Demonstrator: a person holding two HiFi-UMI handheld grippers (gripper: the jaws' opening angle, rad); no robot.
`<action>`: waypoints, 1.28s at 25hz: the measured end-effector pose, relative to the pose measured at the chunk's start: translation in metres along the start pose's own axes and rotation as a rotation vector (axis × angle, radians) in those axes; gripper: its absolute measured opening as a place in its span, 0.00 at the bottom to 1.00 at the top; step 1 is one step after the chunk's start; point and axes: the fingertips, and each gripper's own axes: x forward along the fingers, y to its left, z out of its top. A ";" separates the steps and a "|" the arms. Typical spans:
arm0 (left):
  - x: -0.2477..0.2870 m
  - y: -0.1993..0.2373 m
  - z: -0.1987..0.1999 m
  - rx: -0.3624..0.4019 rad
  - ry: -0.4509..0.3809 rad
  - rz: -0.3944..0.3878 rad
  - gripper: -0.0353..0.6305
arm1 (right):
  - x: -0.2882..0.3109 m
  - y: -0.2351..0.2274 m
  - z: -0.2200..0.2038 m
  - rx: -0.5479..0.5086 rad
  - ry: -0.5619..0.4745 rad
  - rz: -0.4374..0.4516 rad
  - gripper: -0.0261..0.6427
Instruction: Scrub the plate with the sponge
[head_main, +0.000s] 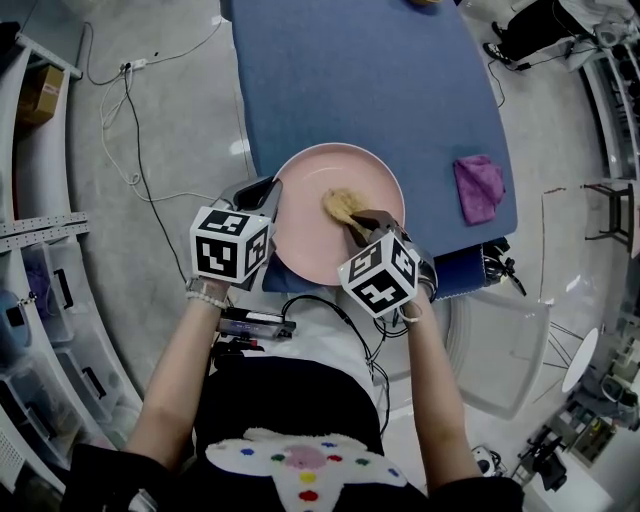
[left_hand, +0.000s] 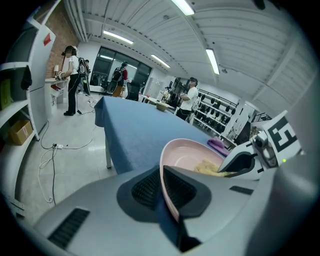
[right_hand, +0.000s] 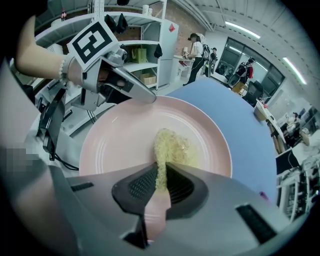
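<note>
While the left tongs (left_hand: 161, 170) pinch the pink plate (head_main: 312, 228) at the near edge of the surface (head_main: 350, 80), the right tongs (right_hand: 161, 170) pinch the sponge (right_hand: 173, 146).

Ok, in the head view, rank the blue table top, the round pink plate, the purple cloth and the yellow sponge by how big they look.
1. blue table top
2. round pink plate
3. purple cloth
4. yellow sponge, partly covered, so its place just below the cloth is less sure
</note>
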 end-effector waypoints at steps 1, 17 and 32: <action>0.000 -0.001 0.000 0.004 0.003 0.003 0.10 | -0.001 0.002 -0.003 -0.002 0.001 0.006 0.10; -0.048 -0.014 0.034 0.138 -0.094 0.026 0.10 | -0.063 -0.013 0.015 0.329 -0.361 -0.052 0.10; -0.120 -0.077 0.102 0.230 -0.321 -0.037 0.07 | -0.161 -0.035 0.055 0.442 -0.703 -0.213 0.10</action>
